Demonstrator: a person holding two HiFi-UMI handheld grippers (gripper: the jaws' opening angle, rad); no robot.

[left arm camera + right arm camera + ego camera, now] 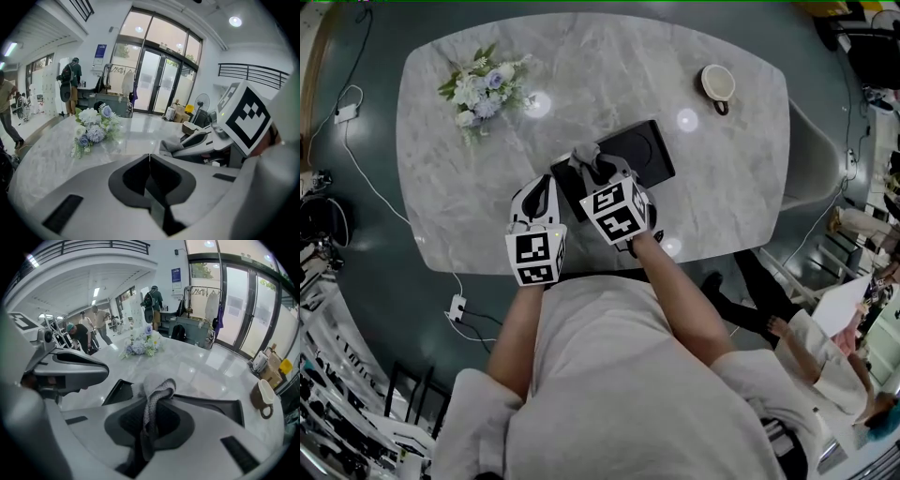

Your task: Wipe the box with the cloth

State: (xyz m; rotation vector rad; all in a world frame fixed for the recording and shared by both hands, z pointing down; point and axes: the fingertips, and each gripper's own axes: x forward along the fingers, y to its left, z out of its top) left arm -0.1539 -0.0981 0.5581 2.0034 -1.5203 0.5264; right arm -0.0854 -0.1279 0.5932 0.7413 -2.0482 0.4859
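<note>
A flat black box (639,150) lies on the marble table (487,187), near its front edge. My right gripper (594,165) hovers over the box's left end, shut on a grey cloth (583,154) that bunches out past its tips. In the right gripper view the cloth (156,386) hangs pinched between the jaws, with the box (219,407) behind it. My left gripper (546,186) sits just left of the box, level with the right one. The left gripper view shows its jaws (149,158) shut together with nothing held, and the cloth (170,146) off to the right.
A bunch of pale flowers (483,89) lies at the table's far left. A cream mug (718,85) stands at the far right. Cables and a power strip (456,307) run on the floor left of the table. People stand in the background.
</note>
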